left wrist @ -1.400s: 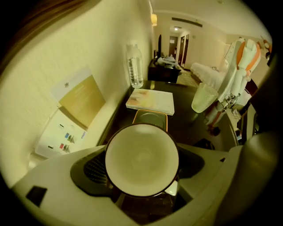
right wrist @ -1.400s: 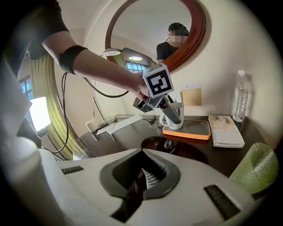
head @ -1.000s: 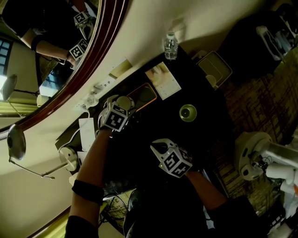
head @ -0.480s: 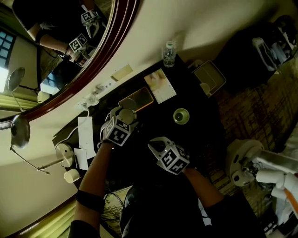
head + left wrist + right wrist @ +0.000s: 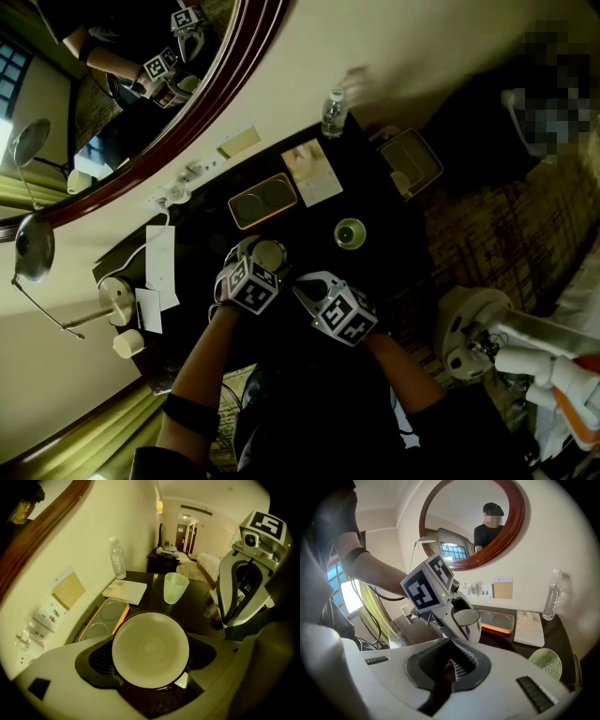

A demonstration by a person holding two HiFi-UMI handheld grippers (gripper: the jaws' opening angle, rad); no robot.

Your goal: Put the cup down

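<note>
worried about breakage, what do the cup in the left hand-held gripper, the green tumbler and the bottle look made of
The cup looks like glazed ceramic: opaque, with a smooth cream inside and a soft sheen. The green tumbler is probably textured glass, possibly plastic: translucent, with a pebbled wall. The bottle seems to be thin clear plastic: see-through, with a small cap.

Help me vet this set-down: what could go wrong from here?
The white round cup in the left gripper hangs close beside the shut right gripper; lowering it could knock them together. The green textured glass stands just ahead on the dark table and might get tipped if the cup swings forward.
</note>
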